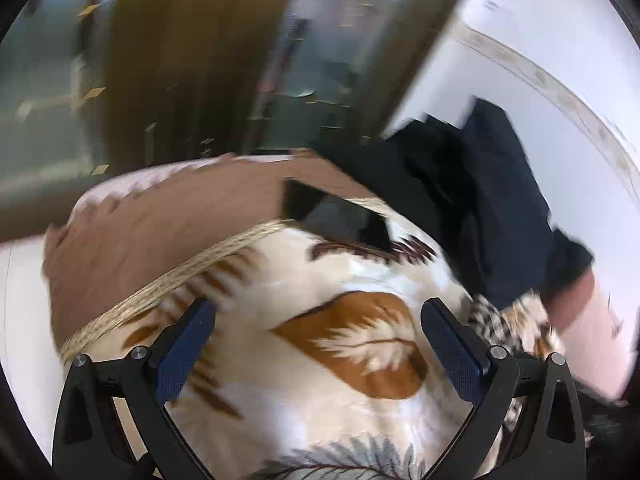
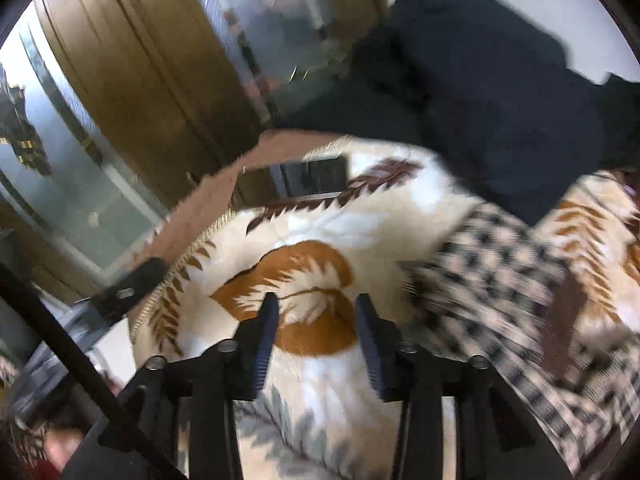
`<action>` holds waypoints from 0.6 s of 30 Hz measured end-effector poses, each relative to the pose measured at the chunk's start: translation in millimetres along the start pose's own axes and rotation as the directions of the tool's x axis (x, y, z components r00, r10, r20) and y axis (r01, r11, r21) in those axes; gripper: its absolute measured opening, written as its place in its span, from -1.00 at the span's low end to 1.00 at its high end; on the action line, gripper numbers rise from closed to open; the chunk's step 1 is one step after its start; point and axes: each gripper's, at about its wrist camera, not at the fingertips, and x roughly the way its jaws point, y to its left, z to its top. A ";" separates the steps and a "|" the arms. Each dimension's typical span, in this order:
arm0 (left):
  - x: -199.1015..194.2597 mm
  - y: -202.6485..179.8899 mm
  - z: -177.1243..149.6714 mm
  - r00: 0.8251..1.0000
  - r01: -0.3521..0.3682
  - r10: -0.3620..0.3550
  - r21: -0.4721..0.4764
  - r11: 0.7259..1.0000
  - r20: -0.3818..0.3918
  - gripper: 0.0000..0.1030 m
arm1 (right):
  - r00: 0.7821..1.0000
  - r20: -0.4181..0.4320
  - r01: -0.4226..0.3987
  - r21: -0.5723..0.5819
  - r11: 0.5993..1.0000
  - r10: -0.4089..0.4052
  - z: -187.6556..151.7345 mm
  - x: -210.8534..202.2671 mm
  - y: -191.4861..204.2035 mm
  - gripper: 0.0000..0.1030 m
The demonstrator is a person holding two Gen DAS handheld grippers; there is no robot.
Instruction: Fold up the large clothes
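Observation:
A dark navy garment lies crumpled at the back right of a bed. Beside it, to the right of both grippers, lies a black-and-cream checkered cloth, spread and blurred. My left gripper is open wide over the leaf-patterned blanket, with nothing between its blue pads. My right gripper is open too, its fingers over the brown leaf print of the blanket, touching no cloth. The checkered cloth starts just right of its right finger.
A black phone lies on the blanket ahead of both grippers. Brown fabric borders the blanket at the far left. Wooden doors and glass panels stand beyond the bed. A white wall is at the right.

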 end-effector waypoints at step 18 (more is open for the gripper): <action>-21.5 -199.7 -96.3 0.832 0.548 -0.447 0.366 0.752 -0.328 0.98 | 0.731 -0.052 0.569 0.597 0.566 -0.681 -287.4 -315.0 -248.8 0.02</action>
